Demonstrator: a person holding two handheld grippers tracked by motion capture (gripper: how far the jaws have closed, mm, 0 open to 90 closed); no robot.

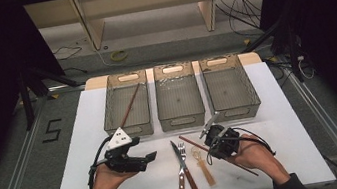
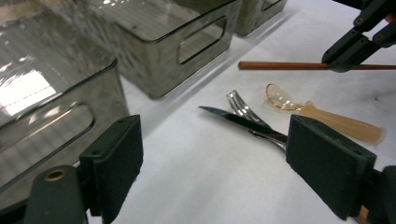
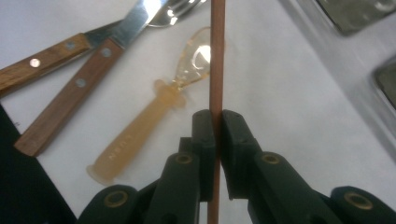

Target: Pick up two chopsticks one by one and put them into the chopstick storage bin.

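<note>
From above, three bins [image 1: 182,117] stand at twelve o'clock, the left one holding one chopstick [image 1: 129,105]. At six lie one knife [image 1: 178,156], one fork [image 1: 185,163] and one spoon [image 1: 202,164].

In the left gripper view, the left gripper [image 2: 212,170] is spread (nothing between).

In the right gripper view, the right gripper [image 3: 217,122] pinches a second chopstick [image 3: 216,56], pointing to twelve o'clock beside the spoon.
</note>
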